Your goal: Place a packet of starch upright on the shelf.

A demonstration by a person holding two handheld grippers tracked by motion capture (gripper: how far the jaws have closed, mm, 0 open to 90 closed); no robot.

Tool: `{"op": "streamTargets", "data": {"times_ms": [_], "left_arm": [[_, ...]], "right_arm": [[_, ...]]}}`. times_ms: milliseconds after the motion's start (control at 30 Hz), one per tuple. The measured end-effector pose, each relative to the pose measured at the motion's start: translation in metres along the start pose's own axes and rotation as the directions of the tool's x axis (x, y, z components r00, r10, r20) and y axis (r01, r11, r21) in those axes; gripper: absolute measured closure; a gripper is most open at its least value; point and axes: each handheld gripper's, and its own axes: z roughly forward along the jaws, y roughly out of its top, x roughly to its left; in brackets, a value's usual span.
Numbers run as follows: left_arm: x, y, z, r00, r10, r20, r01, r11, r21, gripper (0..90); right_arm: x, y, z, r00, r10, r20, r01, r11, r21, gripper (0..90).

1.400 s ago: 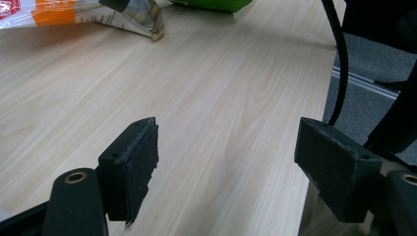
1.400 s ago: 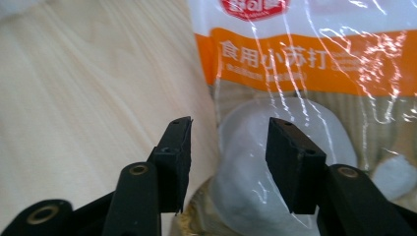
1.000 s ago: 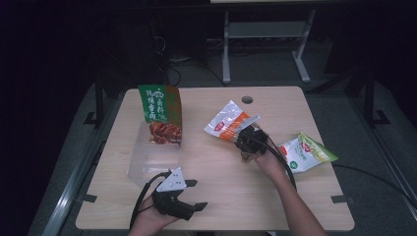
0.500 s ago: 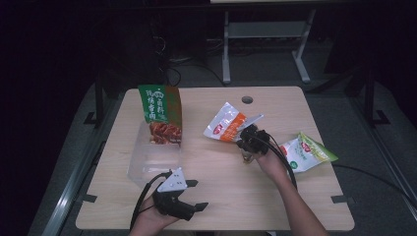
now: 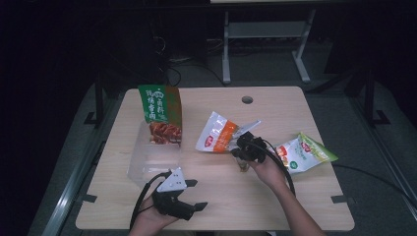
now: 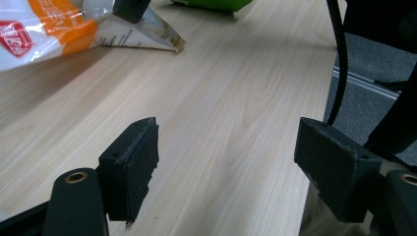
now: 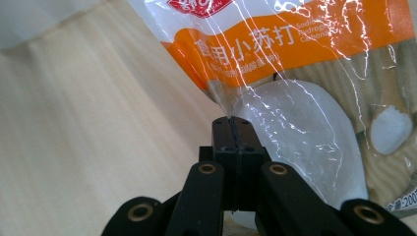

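While left hand-held gripper (image 5: 189, 194) idles, right hand-held gripper (image 7: 232, 129) pinches orange-white bag (image 7: 295, 73).

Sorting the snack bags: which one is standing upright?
The green and orange bag standing in the clear container; the orange and white bag and green bag aren't upright.

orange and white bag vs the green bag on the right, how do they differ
The orange and white bag is pinched at an edge by the right gripper, its jaws shut on the film; the green bag lies flat on the table, with nothing gripping it. The orange and white bag sits mid-table and is partly clear, showing white powder; the green bag lies near the right edge. Both are soft plastic pouches.
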Motion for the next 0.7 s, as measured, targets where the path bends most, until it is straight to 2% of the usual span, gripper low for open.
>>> {"op": "streamTargets", "data": {"times_ms": [67, 133, 200, 233, 333, 533, 700], "left_arm": [[0.0, 0.0, 0.0, 1.0, 0.0, -0.001, 0.0, 1.0, 0.0, 24.3], [0.0, 0.0, 0.0, 1.0, -0.002, -0.001, 0.002, 1.0, -0.001, 24.3], [0.0, 0.0, 0.0, 1.0, 0.001, -0.002, -0.001, 1.0, 0.0, 24.3], [0.0, 0.0, 0.0, 1.0, 0.006, -0.002, -0.006, 1.0, 0.0, 24.3], [0.0, 0.0, 0.001, 1.0, -0.008, 0.0, 0.008, 0.9999, -0.007, 24.3], [0.001, 0.001, 0.002, 0.9999, -0.013, 0.002, 0.013, 0.9999, -0.003, 24.4], [0.003, 0.002, 0.002, 0.9999, -0.01, 0.006, 0.01, 0.9999, -0.005, 24.4]], "right_arm": [[0.004, 0.0, 0.0, 0.9999, -0.009, -0.005, 0.009, 1.0, 0.003, 89.8], [0.005, 0.0, 0.001, 0.9998, -0.017, -0.006, 0.017, 1.0, 0.006, 85.9], [0.001, 0.001, -0.001, 0.9981, -0.006, -0.062, 0.007, 1.0, 0.006, 78.3], [0.0, 0.003, -0.003, 0.9977, -0.007, -0.068, 0.007, 1.0, -0.001, 73.5], [-0.008, 0.008, -0.008, 0.998, -0.001, -0.062, 0.001, 1.0, -0.01, 65.9], [-0.033, 0.023, -0.011, 0.9998, 0.014, -0.018, -0.014, 1.0, -0.01, 59.1], [-0.051, 0.039, -0.003, 1.0, 0.002, 0.0, -0.002, 1.0, 0.016, 53.9]]}}
